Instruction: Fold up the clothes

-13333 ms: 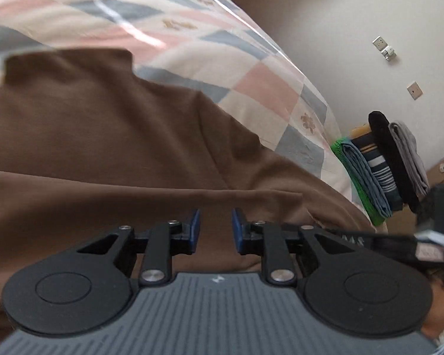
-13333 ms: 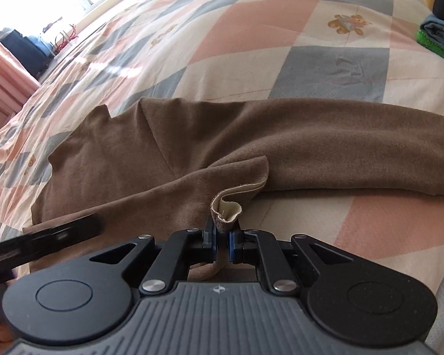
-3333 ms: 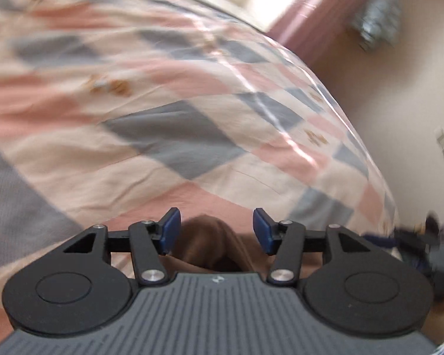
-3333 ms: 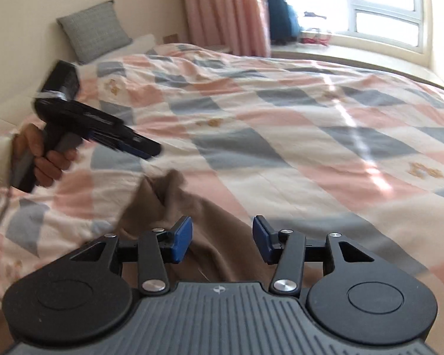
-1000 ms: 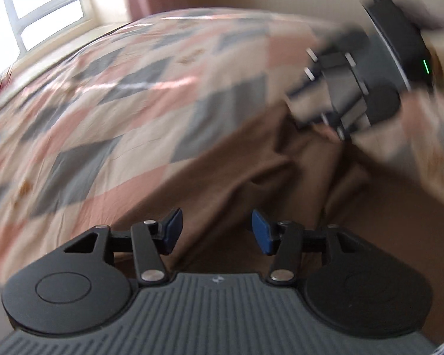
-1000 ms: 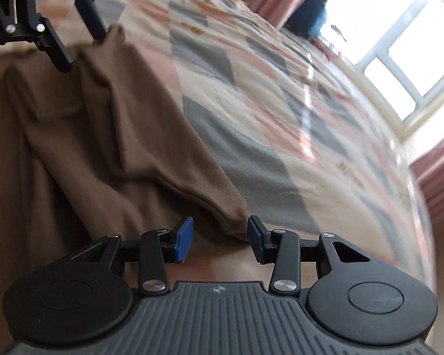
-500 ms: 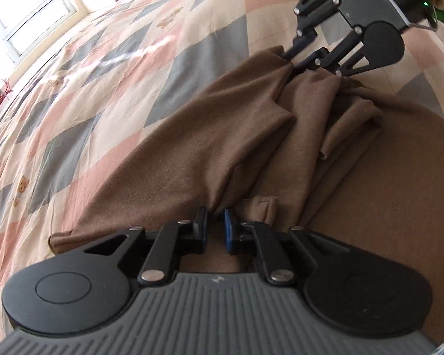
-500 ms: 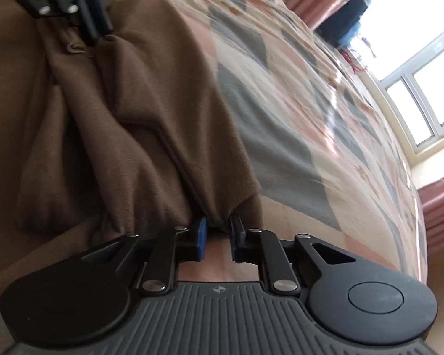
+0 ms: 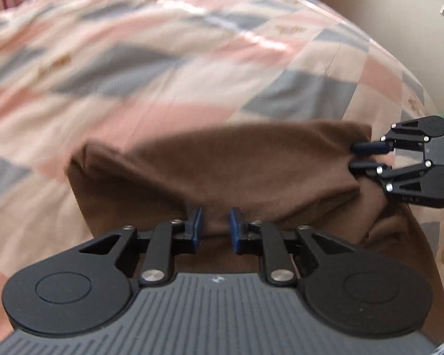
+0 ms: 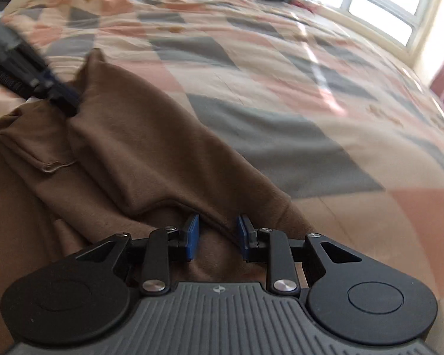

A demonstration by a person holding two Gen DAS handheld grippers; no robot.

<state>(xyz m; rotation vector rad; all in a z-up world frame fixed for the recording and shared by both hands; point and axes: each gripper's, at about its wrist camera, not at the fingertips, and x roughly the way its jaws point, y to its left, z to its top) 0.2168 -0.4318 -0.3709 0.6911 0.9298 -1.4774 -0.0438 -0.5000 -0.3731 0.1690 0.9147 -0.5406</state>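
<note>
Brown garment [image 9: 251,162] lies bunched in a half-made fold on the checked quilt [image 9: 192,59], its folded edge between the 2 tools. Left gripper [image 9: 214,227] and right gripper [image 10: 217,233] both stand apart, cloth lying between their pads but not pinched. Risk: with nothing clamped, the loose upper layer may slump or spring back, spoiling the fold's straight edge.

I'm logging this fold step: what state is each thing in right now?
Brown knit garment: bunched, partly folded over itself, lying on the bed.
Left tool: open, garment edge between its blue pads.
Right tool: open, a fold of fabric between its pads.
Pink-and-grey checked quilt: spread flat under the garment.
</note>
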